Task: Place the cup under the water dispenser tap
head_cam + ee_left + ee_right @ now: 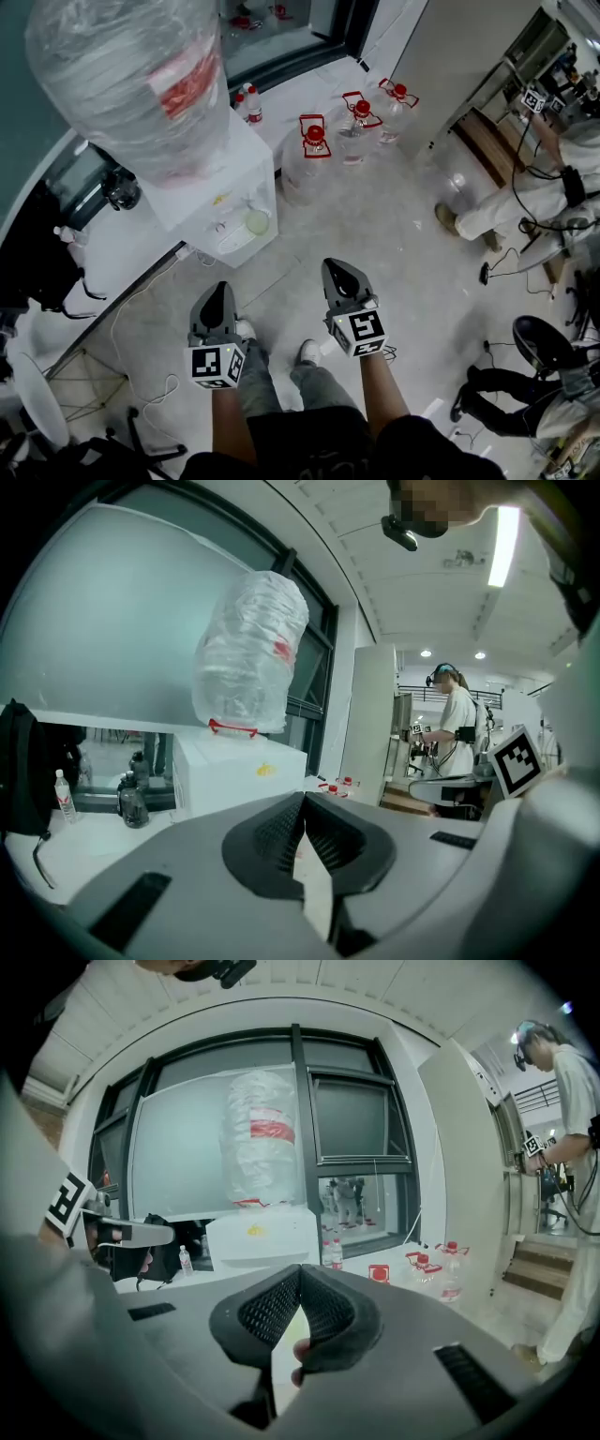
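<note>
A white water dispenser [202, 192] with a big plastic-wrapped bottle [127, 75] on top stands at the upper left of the head view. A pale round cup [257, 222] sits on its front ledge, below the taps. Both grippers hang over the floor in front of the dispenser, apart from the cup. My left gripper [218, 289] is shut and holds nothing. My right gripper [337, 272] is also shut with nothing in it. The dispenser [239, 771] shows ahead in the left gripper view, beyond the shut left gripper [302, 799]. The right gripper view has the dispenser [262, 1237] beyond the shut right gripper [300, 1269]. The cup is hidden in both gripper views.
Three large water jugs with red caps [316, 141] stand on the floor right of the dispenser, with small bottles [251, 103] behind it. A person in white [525, 202] works at the right. A black chair [544, 342] and floor cables [141, 375] lie near my feet.
</note>
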The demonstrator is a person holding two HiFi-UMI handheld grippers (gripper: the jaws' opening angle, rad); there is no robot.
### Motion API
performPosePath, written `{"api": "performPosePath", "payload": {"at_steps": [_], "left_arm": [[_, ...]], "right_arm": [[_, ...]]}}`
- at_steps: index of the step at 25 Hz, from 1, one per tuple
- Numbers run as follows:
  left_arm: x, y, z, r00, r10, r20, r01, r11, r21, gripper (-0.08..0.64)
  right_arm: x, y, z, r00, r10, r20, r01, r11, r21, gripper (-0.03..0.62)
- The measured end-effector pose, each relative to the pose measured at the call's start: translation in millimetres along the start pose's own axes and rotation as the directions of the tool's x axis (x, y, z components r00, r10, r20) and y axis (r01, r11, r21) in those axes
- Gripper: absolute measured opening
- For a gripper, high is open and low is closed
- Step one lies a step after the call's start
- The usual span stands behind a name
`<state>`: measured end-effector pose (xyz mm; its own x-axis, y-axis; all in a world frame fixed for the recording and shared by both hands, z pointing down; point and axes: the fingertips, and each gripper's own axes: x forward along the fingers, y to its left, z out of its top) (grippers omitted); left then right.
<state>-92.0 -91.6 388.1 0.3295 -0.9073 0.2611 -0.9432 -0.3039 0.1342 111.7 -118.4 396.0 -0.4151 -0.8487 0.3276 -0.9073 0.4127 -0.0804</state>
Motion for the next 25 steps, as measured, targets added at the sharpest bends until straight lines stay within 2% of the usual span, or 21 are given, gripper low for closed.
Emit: {"api": "performPosePath", "payload": {"at_steps": [7, 11, 19, 25], "left_arm": [[-11.0, -6.4, 43.8, 0.999, 0.000, 0.054, 0.001, 1.000, -0.025, 0.017], [-20.8, -13.2, 62.4, 0.997, -0.003, 0.071, 0.003, 1.000, 0.002, 0.017], [-38.2, -17.6, 99.4, 0.996, -0.006, 0.086, 0.004, 1.000, 0.023, 0.017], [-47.9, -16.4, 125.6, 0.991, 0.003, 0.133, -0.004, 1.000, 0.004, 0.017]], "right_arm": [[-23.0, 6.9, 30.7, 1.000, 0.001, 0.013, -0.001, 1.000, -0.024, 0.015], [-33.3, 11.3, 41.9, 1.000, 0.007, 0.017, -0.006, 0.999, -0.051, 0.015], [-47.9, 18.5, 79.2, 0.998, 0.027, 0.049, -0.024, 0.999, -0.049, 0.015], [-58.4, 22.4, 92.8, 0.997, 0.030, 0.066, -0.027, 0.999, -0.043, 0.015]]}}
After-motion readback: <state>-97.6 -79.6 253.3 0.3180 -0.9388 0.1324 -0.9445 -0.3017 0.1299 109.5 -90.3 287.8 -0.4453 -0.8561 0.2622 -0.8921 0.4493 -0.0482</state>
